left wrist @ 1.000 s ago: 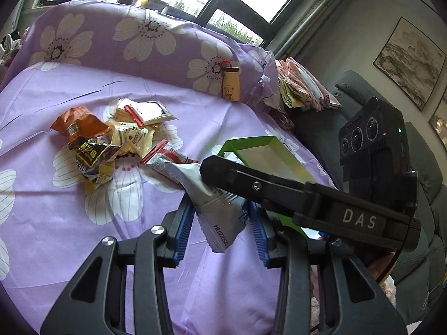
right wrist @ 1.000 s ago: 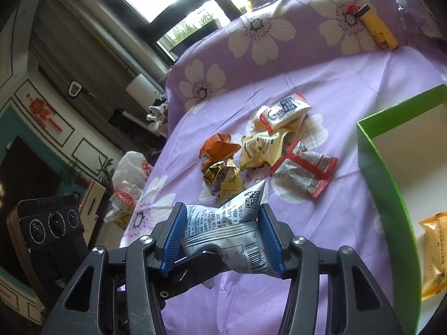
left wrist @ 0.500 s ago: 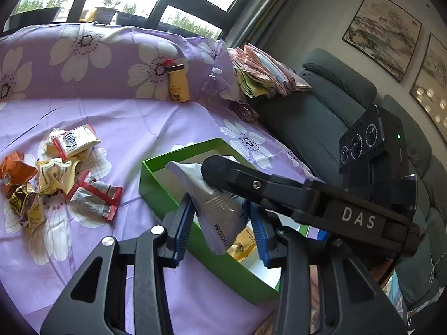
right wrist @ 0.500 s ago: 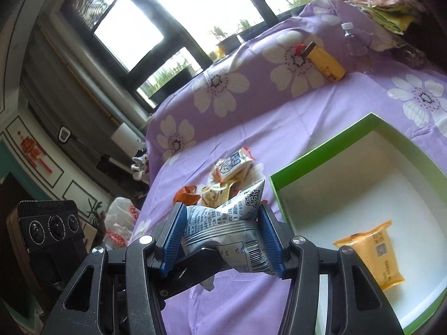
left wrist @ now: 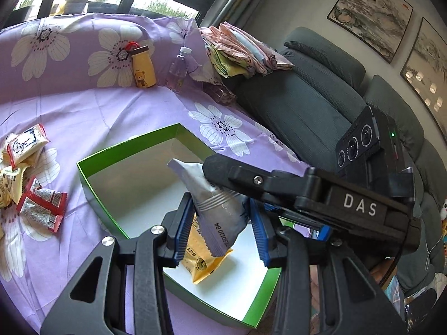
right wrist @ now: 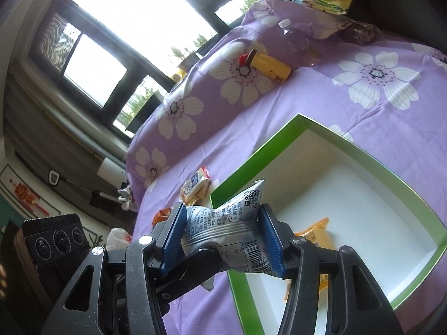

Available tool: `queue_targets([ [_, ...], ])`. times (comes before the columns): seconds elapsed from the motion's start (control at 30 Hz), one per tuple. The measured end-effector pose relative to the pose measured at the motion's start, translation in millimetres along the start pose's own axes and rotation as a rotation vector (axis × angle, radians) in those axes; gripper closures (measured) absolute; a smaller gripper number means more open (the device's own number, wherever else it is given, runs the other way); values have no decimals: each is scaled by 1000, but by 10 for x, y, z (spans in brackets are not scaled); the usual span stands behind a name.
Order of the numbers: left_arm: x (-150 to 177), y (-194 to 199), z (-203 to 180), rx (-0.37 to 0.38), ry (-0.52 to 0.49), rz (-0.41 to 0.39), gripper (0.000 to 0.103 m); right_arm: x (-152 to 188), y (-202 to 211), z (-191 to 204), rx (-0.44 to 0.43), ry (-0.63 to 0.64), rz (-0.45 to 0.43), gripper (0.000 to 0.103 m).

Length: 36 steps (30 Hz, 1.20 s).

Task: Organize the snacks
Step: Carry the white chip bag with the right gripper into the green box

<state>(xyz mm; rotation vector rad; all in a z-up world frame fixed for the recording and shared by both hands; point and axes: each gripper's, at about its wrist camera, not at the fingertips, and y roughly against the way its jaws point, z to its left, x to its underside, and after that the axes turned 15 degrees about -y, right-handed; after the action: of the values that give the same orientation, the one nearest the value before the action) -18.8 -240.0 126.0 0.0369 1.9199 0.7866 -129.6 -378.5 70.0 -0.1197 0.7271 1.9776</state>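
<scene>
A silver snack packet (left wrist: 218, 209) hangs over the open green box (left wrist: 125, 148), with my left gripper (left wrist: 220, 231) shut on its lower part. The right gripper's black finger (left wrist: 251, 180) crosses the packet from the right. In the right wrist view my right gripper (right wrist: 223, 240) is shut on the same silver packet (right wrist: 223, 220), crumpling it just over the near-left corner of the green box (right wrist: 251, 156). An orange packet (left wrist: 204, 262) lies on the box's white floor, partly hidden by the packet and pads. Loose snacks (left wrist: 30, 189) lie on the purple cloth to the left.
A yellow bottle (left wrist: 142, 69) and a clear water bottle (left wrist: 178, 69) lean against the raised back of the flowered cloth. Folded cloths (left wrist: 243, 50) lie on a grey sofa (left wrist: 307, 97) at the right. Windows run behind.
Both grippers have carried the silver packet to the right, from beside the snack pile to above the green box. The pile has slid to the left edge of the view.
</scene>
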Motion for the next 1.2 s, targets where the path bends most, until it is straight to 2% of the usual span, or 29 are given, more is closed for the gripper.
queue_targets([
  [0.37, 48, -208, 40, 4, 37, 52, 63, -68, -119, -230, 40, -78, 42, 48],
  [1.2, 95, -428, 87, -8, 76, 116, 63, -106, -296, -413, 110, -138, 81, 47],
])
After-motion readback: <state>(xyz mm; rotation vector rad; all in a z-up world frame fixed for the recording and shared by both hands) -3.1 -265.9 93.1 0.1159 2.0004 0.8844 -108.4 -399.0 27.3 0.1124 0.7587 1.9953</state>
